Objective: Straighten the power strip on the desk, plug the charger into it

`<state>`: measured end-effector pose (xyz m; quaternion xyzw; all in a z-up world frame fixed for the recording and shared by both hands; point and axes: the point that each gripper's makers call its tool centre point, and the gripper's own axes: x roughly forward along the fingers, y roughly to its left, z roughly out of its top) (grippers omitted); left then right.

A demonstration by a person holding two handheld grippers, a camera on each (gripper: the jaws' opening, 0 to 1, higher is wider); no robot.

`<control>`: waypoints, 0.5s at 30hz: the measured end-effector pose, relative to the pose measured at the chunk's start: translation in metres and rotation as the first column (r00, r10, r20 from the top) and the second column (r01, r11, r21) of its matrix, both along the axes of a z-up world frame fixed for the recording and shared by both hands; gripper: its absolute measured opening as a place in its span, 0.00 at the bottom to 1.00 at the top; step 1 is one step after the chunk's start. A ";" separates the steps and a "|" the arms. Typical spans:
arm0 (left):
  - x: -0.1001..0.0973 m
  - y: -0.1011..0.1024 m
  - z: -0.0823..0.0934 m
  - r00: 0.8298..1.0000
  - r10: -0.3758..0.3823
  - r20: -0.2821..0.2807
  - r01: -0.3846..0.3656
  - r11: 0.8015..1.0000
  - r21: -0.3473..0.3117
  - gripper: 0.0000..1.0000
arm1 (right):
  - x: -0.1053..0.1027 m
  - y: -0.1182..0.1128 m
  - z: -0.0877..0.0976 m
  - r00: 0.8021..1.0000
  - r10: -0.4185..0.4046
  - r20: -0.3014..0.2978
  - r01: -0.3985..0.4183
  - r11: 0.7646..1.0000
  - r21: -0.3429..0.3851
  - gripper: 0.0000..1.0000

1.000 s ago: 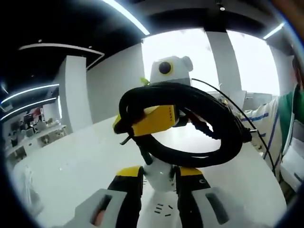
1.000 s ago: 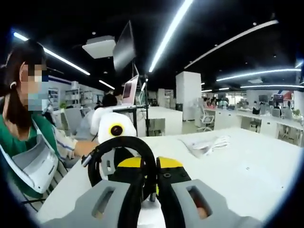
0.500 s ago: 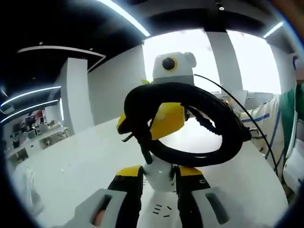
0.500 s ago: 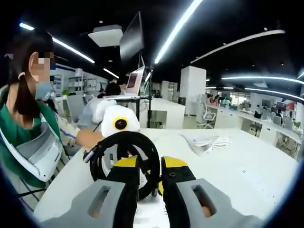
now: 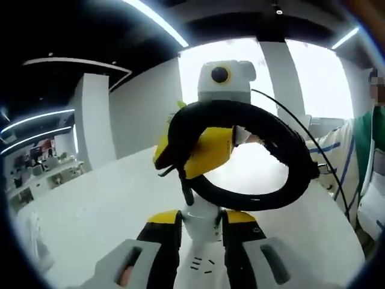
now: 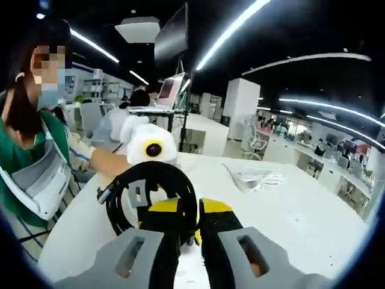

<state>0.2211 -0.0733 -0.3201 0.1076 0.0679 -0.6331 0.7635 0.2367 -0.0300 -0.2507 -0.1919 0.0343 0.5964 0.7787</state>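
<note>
Your left gripper point(image 5: 201, 232) clamps its yellow-tipped jaws on the white plastic power strip point(image 5: 203, 224), which stands on end between them, its slots showing low in the left gripper view. Just ahead of and above those jaws, your right gripper point(image 5: 198, 150) comes in from the far side, its yellow jaws closed narrow on the coiled black rubber cable point(image 5: 283, 156), a thick loop that hangs in the air over the strip and rings that gripper's tips. A thin black wire point(image 5: 313, 156) arcs off to the right of the coil.

In the right gripper view, your right gripper point(image 6: 189, 232) holds the same coiled cable point(image 6: 129, 192) pinched between its jaws, the loop rising ahead and to the left of them. Directly beyond the loop faces your left gripper point(image 6: 150, 150), a white body. The white worktop point(image 6: 313, 211) stretches ahead and to the right of the jaws, and on it, well beyond them to the right, lies a loose white cord on a pale sheet point(image 6: 255, 178). To the left of the gripper sits a person in a green top point(image 6: 36, 150). You cannot tell from either view where the charger's plug is.
</note>
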 end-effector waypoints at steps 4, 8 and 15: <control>0.005 0.000 0.003 1.000 0.001 0.003 -0.001 1.000 0.018 0.25 | -0.001 -0.010 -0.001 0.999 -0.028 0.046 0.029 0.999 -0.015 0.08; 0.006 -0.003 0.002 1.000 0.002 -0.008 -0.002 1.000 0.027 0.25 | 0.000 -0.024 0.001 0.998 -0.052 0.021 0.052 0.999 0.014 0.07; -0.001 -0.001 -0.006 1.000 0.005 -0.015 -0.004 0.999 0.034 0.26 | 0.002 -0.009 -0.001 0.998 -0.054 0.009 0.054 0.998 0.031 0.07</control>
